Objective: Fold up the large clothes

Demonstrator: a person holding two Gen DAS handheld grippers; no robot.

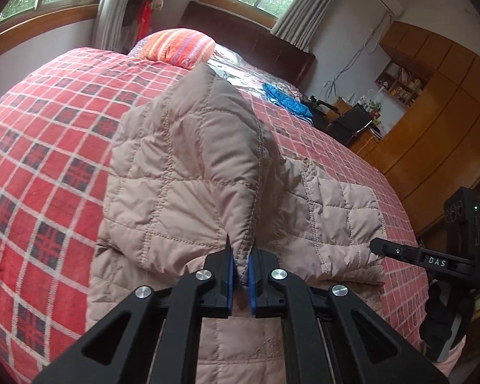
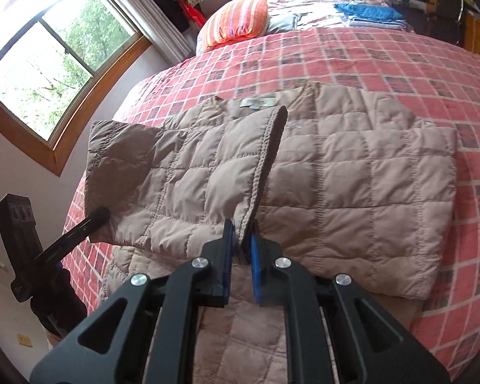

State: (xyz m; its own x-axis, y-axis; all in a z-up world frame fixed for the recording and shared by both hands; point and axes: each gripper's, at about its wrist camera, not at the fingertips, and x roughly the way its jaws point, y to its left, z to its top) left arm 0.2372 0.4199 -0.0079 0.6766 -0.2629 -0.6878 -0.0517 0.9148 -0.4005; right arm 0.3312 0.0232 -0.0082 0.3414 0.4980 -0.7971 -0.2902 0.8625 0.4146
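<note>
Folding is underway here: a beige quilted jacket [image 2: 352, 172] is spread on the bed [image 2: 384, 54], collar toward the pillow [image 2: 236, 20], and one side panel is lifted off it. The panel's hem edge is pinched between the blue pads of the left hand-held gripper [image 1: 241, 267], jaws nearly closed on the fabric. In the right wrist view the right hand-held gripper [image 2: 241, 240] is clamped just as narrowly on a corded edge of the same raised flap, so the flap is held at two points.

To get this step done well, both grips should probably be carried across together at the same height, so the flap is laid flat over the body without a twist, and the edges should be lined up before anything is released. Puffy fabric like this is likely to spring back, so a light press may be needed.

The bed is covered by a red plaid blanket [image 1: 48, 160]. Blue cloth [image 2: 368, 12] is seen near the headboard, windows [image 2: 48, 60] on one wall, wooden cabinets [image 1: 432, 112] on the other.
</note>
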